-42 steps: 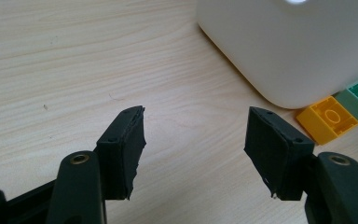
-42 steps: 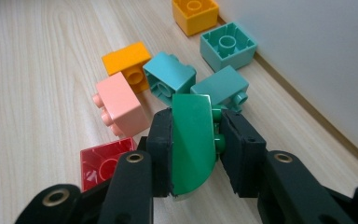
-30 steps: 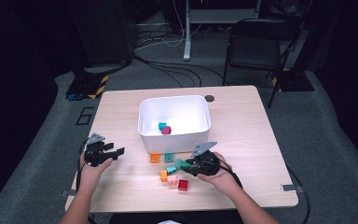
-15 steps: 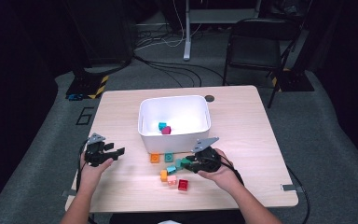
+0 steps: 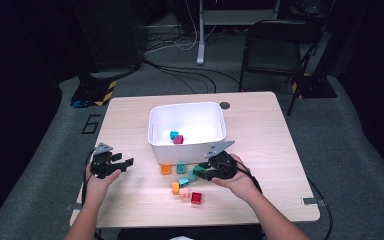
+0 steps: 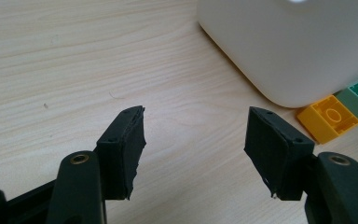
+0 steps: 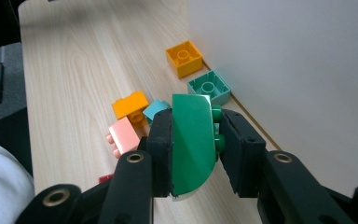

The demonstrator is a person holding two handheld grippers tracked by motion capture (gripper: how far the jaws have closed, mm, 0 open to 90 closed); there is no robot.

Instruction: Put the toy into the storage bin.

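Observation:
My right gripper (image 7: 195, 128) is shut on a dark green curved brick (image 7: 192, 149), held a little above the table beside the white bin's front wall (image 7: 298, 74). In the high view, this gripper (image 5: 201, 173) sits just in front of the white bin (image 5: 187, 150). A teal brick (image 5: 173, 134) and a magenta brick (image 5: 179, 139) lie in the bin. My left gripper (image 5: 126, 164) rests near the table's left edge, and its jaws (image 6: 196, 140) stand open over bare wood.
Loose bricks lie in front of the bin: orange (image 5: 166, 169), sea-green (image 5: 181, 168), teal (image 5: 184, 181), a second orange (image 5: 175, 188), pink (image 5: 184, 192), red (image 5: 196, 198). A black chair (image 5: 275, 50) and cables lie beyond the table's far edge.
My right gripper has lifted slightly with the green brick still in it. The left gripper has stayed where it was.

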